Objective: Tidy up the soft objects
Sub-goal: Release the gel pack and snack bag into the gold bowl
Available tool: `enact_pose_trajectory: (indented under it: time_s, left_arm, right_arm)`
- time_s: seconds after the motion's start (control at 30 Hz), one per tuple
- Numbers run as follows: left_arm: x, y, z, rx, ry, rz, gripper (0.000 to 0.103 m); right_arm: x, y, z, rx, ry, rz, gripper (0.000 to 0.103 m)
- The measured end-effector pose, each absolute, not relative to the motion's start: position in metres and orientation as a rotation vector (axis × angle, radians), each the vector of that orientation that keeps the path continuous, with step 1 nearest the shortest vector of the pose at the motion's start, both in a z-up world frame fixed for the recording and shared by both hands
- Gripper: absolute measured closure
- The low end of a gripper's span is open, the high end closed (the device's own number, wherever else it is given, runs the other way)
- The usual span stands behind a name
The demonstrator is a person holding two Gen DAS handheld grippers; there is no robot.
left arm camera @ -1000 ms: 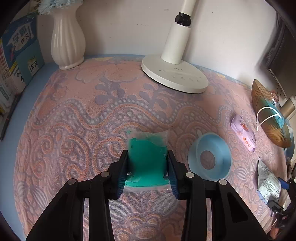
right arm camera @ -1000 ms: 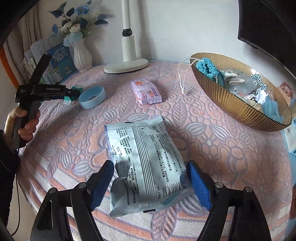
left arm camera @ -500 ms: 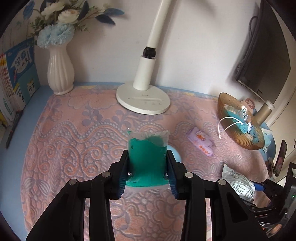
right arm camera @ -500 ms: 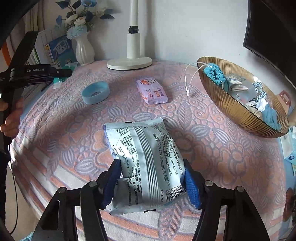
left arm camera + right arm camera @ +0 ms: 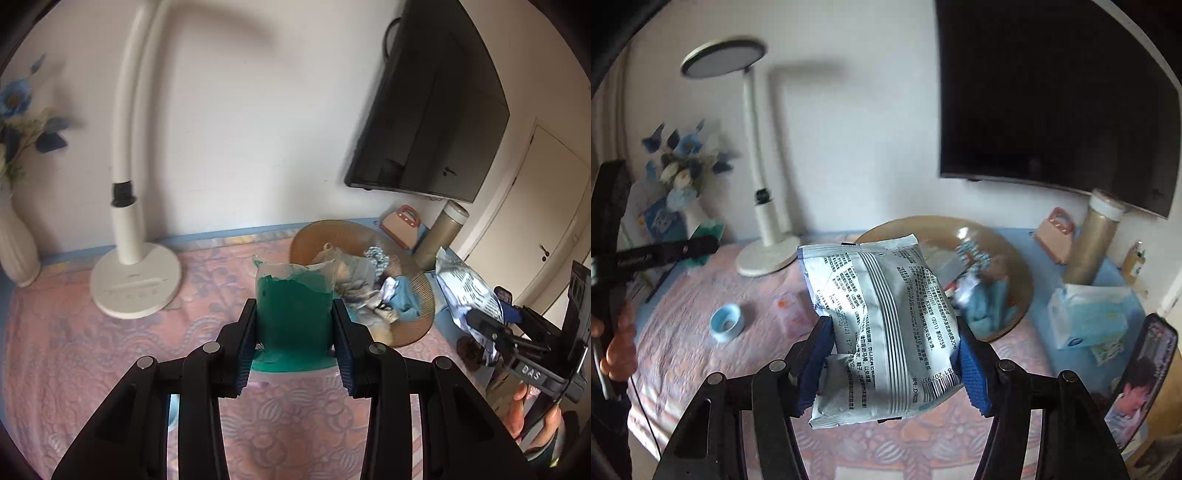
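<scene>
My left gripper is shut on a clear pouch of green stuff and holds it in the air, in front of the gold ribbed bowl. My right gripper is shut on a grey-white printed packet and holds it up above the table, in front of the same bowl. The bowl holds several soft items. The packet also shows in the left wrist view, right of the bowl.
A white desk lamp stands at the back left beside a white vase. A blue ring and a pink wipes pack lie on the pink patterned cloth. A gold cylinder, tissue pack and wall TV are at right.
Both grippers have lifted their loads off the table and swung toward the bowl. The right gripper has closed fully on the packet, which lay on the cloth before.
</scene>
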State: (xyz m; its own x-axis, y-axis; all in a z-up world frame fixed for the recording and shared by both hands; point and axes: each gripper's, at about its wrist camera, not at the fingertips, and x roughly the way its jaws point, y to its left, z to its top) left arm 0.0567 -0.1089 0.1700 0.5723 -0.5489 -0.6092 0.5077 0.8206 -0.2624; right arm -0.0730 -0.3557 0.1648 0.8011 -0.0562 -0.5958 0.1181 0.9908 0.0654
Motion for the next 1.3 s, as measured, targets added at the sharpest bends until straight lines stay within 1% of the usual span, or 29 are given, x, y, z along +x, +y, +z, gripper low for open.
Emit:
enact_pose_trajectory:
  time_s: [0.17, 0.23, 0.27, 0.3, 0.33, 0.37, 0.4, 0.5, 0.67, 0.87, 0.9, 0.93, 1.0, 1.07, 1.17, 1.3]
  left_arm:
    - [0.072, -0.184, 0.182, -0.031, 0.731, -0.714, 0.068]
    - [0.079, -0.208, 0.184, -0.023, 0.728, -0.728, 0.065]
    - [0.082, -0.219, 0.185, -0.023, 0.724, -0.732, 0.059]
    - [0.085, -0.228, 0.185, -0.028, 0.72, -0.737, 0.033]
    - [0.088, -0.236, 0.185, -0.033, 0.711, -0.741, 0.013]
    - [0.09, -0.243, 0.185, -0.022, 0.704, -0.733, 0.011]
    - [0.089, -0.25, 0.184, -0.001, 0.697, -0.713, 0.012]
    - [0.085, -0.247, 0.18, 0.017, 0.693, -0.702, 0.012]
    - [0.082, -0.196, 0.178, -0.068, 0.738, -0.681, 0.012]
    - [0.064, -0.11, 0.196, -0.18, 0.702, -0.601, 0.012]
    - [0.06, -0.097, 0.201, -0.184, 0.69, -0.578, 0.011]
    - [0.054, -0.083, 0.205, -0.186, 0.679, -0.555, 0.008]
    - [0.043, -0.056, 0.211, -0.193, 0.655, -0.516, 0.001]
    - [0.033, -0.032, 0.211, -0.194, 0.642, -0.46, 0.001]
    - [0.02, 0.002, 0.181, -0.226, 0.654, -0.345, 0.001]
    - [0.018, 0.032, 0.098, -0.211, 0.759, -0.206, 0.001]
  right_arm:
    - [-0.043, -0.417, 0.185, 0.231, 0.616, -0.232, 0.04]
    - [-0.03, -0.427, 0.189, 0.257, 0.608, -0.236, 0.04]
    - [-0.023, -0.431, 0.19, 0.262, 0.607, -0.235, 0.038]
    - [-0.015, -0.433, 0.19, 0.262, 0.608, -0.231, 0.035]
    - [-0.009, -0.435, 0.189, 0.257, 0.613, -0.229, 0.032]
    - [-0.004, -0.437, 0.187, 0.246, 0.623, -0.24, 0.023]
    - [-0.002, -0.439, 0.185, 0.237, 0.63, -0.26, 0.02]
    - [-0.014, -0.447, 0.176, 0.258, 0.634, -0.262, 0.02]
    - [-0.049, -0.462, 0.169, 0.327, 0.623, -0.268, 0.02]
    - [-0.073, -0.454, 0.199, 0.356, 0.559, -0.223, 0.02]
    - [-0.076, -0.446, 0.206, 0.35, 0.543, -0.207, 0.02]
    - [-0.079, -0.439, 0.212, 0.342, 0.528, -0.186, 0.019]
    - [-0.082, -0.42, 0.22, 0.322, 0.508, -0.137, 0.013]
    - [-0.082, -0.396, 0.218, 0.301, 0.505, -0.09, 0.009]
    - [-0.075, -0.355, 0.194, 0.277, 0.537, -0.014, 0.008]
    - [-0.046, -0.291, 0.13, 0.208, 0.685, 0.088, 0.007]
